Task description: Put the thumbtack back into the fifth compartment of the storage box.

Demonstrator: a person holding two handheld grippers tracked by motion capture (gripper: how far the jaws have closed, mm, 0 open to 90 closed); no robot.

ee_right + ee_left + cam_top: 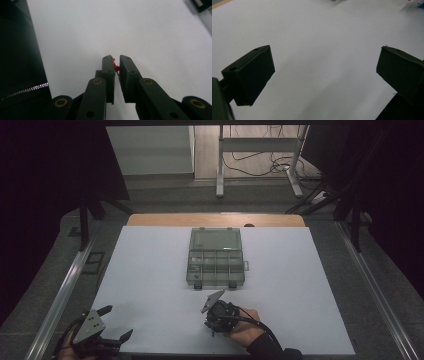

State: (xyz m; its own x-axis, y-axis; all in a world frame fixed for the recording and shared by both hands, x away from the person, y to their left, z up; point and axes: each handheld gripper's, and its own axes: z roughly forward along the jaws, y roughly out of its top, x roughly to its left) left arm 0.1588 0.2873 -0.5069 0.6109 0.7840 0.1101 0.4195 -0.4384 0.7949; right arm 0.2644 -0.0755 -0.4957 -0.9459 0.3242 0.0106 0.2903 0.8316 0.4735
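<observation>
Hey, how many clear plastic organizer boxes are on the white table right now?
1. The organizer box sits near the middle of the white table, toward the far side, lid open; any others may be out of frame.

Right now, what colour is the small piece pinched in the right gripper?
Red; the small piece shows best in the right gripper view.

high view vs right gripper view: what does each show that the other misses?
High view alone: the open clear organizer box mid-sheet and the left hand-held gripper, jaws apart, at the near left corner. Right gripper view alone: a small red piece pinched between the right hand-held gripper jaws; what it is I cannot tell. Shared: the white sheet and the right hand-held gripper.
</observation>
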